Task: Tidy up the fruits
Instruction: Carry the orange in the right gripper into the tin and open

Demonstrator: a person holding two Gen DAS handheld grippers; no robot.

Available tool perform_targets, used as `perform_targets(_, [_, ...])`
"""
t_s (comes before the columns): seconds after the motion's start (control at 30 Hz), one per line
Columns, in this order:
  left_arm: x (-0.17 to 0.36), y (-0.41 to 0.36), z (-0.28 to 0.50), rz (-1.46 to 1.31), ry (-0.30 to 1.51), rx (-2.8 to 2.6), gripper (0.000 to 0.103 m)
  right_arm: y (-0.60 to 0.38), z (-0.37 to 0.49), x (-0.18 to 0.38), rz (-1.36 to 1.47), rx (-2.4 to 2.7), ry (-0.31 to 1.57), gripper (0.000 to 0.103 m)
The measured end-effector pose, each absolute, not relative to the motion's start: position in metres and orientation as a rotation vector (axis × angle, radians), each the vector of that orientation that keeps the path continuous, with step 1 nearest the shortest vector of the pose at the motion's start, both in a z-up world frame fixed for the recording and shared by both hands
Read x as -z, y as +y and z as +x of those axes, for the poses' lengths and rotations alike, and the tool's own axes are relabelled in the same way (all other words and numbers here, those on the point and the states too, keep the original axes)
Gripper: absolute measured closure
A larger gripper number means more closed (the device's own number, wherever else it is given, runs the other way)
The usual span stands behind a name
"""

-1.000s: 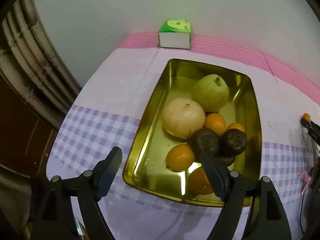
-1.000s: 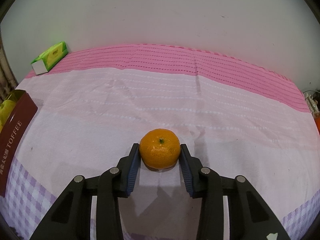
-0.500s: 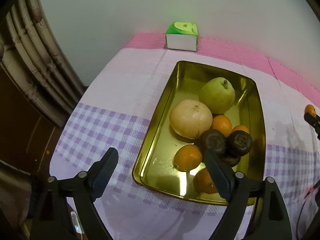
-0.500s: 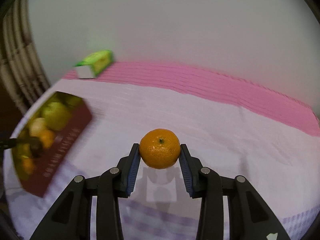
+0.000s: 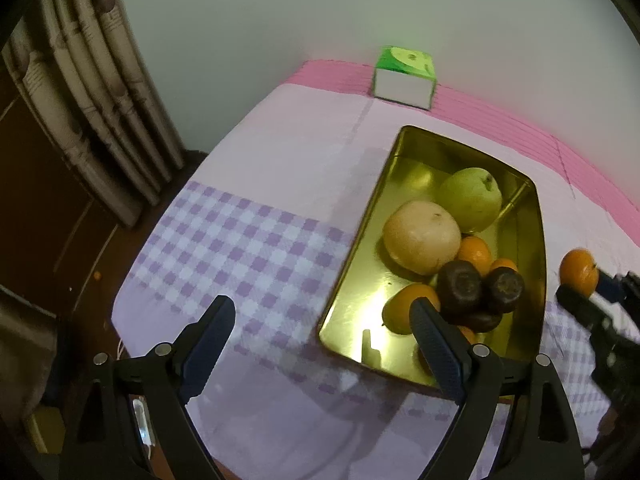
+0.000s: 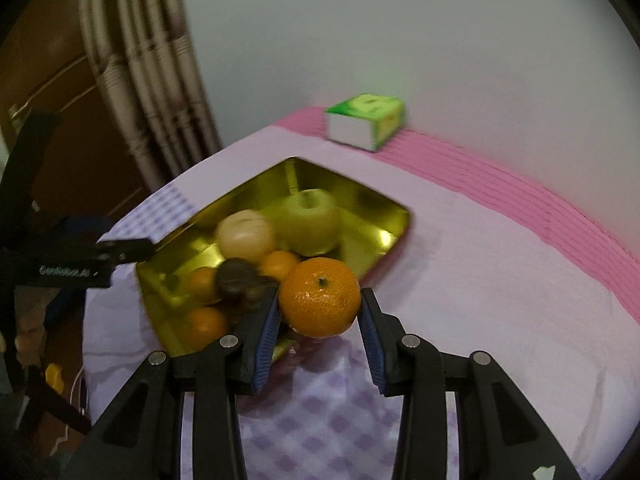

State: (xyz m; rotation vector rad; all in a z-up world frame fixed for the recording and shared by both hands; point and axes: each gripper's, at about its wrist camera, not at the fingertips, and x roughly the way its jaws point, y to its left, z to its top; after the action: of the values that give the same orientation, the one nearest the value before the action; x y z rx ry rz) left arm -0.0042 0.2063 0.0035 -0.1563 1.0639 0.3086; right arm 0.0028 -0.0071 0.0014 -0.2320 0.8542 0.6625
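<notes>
One tangerine [image 6: 319,297], pinched in the right gripper [image 6: 319,320], had travelled from bare cloth to the tin [image 6: 394,236] rim, ready for release; the left gripper [image 5: 320,344] stood spread, empty.

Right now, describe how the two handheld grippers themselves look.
Both are black plastic frames with silver bolt heads at the pivots. The left gripper and right gripper each end in two fingers faced with ribbed blue pads. Seen from the right wrist, the left gripper's body carries small white lettering, too blurred to read surely.
</notes>
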Motion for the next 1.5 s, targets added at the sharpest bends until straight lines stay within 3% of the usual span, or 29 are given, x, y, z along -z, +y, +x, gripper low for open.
perform_targets(1.5, [-0.006,0.198,-0.013,-0.088,1.061,-0.287,0.014,0.044,0.015,0.043,-0.307,-0.583,0.953,0.069])
